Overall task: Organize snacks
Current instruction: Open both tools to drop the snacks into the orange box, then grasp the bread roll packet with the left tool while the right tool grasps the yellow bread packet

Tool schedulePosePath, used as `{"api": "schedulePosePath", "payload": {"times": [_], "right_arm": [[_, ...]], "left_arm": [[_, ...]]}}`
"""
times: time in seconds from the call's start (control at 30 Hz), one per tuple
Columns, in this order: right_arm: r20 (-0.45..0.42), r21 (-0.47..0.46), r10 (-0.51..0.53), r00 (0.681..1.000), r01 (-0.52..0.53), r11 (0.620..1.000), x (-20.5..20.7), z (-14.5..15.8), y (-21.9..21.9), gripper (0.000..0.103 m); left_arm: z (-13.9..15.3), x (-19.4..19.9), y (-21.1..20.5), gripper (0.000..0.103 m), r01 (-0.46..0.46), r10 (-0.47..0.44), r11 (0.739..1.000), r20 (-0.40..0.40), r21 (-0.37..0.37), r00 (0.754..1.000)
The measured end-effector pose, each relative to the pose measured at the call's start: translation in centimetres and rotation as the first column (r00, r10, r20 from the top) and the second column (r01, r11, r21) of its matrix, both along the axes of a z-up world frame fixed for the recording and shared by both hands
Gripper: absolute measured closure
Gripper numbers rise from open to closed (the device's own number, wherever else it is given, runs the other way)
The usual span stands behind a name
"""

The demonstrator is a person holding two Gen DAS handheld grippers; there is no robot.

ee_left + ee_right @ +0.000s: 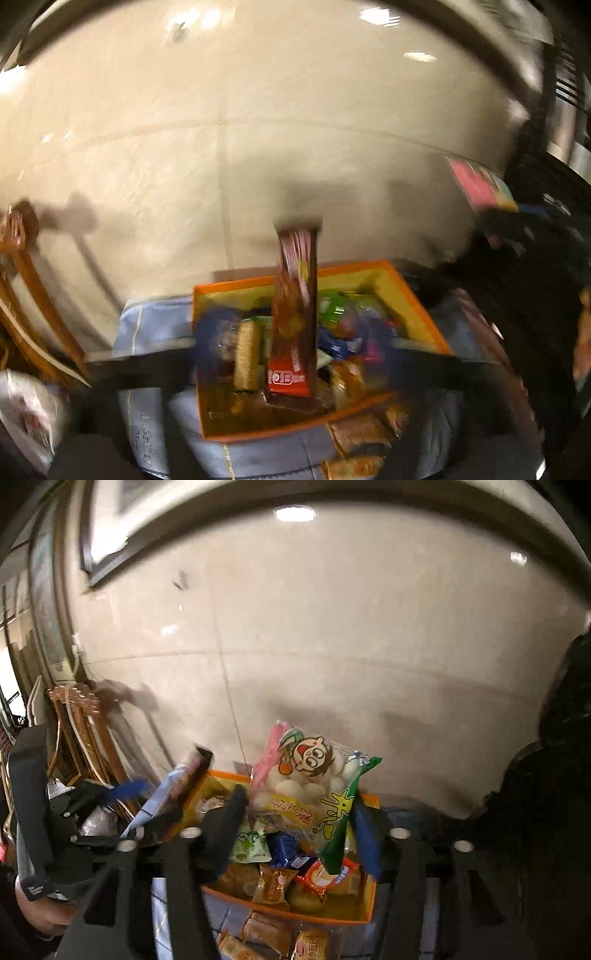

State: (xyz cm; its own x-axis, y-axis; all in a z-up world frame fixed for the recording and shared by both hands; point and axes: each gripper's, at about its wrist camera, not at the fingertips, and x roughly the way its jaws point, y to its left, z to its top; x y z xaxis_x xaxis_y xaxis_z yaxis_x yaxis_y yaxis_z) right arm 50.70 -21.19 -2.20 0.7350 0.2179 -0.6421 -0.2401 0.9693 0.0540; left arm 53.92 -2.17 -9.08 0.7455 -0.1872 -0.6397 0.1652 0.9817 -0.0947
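Left wrist view shows the left gripper (291, 369) with jaws spread wide and a brown snack bar (295, 314) standing on end between them, apparently touched by neither pad, though blur hides the contact. The bar hangs over the orange box (417, 295), which already holds many wrapped snacks. In the right wrist view the right gripper (295, 812) has its jaws partly apart around a cartoon bag of white balls (314, 782); whether the pads press on it I cannot tell. The bag sits above the same box. Sorting looks well along, yet several pastry packets (273, 938) lie outside the near rim on the blue cloth (155, 325). The box walls are low; bare tiled floor (332, 646) beyond gives open room.
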Motion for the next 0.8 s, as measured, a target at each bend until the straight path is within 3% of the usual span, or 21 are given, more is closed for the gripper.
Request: {"api": "schedulePosePath", "payload": {"times": [0.13,0.23,0.43,0.57,0.7,0.8], "right_arm": [[-0.013,-0.023,-0.051,0.999,0.051,0.998,0.1,-1.8,-1.4,0.029],[-0.057,-0.027,-0.063,0.996,0.061,0.998,-1.4,-4.4,-2.5,0.028],[-0.192,-0.048,-0.109,0.975,0.102,0.994,-5.7,-11.7,-3.9,0.021],[-0.317,-0.099,-0.134,0.939,0.108,0.989,-8.7,-18.5,-4.2,0.021],[-0.379,-0.105,-0.15,0.913,0.119,0.987,-9.7,-21.8,-4.6,0.021],[-0.384,-0.114,-0.148,0.911,0.113,0.987,-9.4,-22.2,-4.5,0.021]], "left_arm": [[-1.2,-0.2,2.0,0.005,-0.05,0.049,0.998,-0.027,-0.04,0.998],[-3.0,-2.3,2.6,0.005,-0.036,0.036,0.999,-0.042,-0.001,0.998],[-10.2,-9.8,1.9,0.004,0.07,-0.058,0.993,-0.128,0.094,0.99],[-15.8,-14.5,-0.5,0.004,0.191,-0.152,0.96,-0.195,0.203,0.969],[-18.0,-16.3,-3.1,0.005,0.284,-0.242,0.931,-0.194,0.23,0.951],[-17.8,-15.3,-4.3,0.005,0.293,-0.258,0.932,-0.173,0.216,0.95]]}}
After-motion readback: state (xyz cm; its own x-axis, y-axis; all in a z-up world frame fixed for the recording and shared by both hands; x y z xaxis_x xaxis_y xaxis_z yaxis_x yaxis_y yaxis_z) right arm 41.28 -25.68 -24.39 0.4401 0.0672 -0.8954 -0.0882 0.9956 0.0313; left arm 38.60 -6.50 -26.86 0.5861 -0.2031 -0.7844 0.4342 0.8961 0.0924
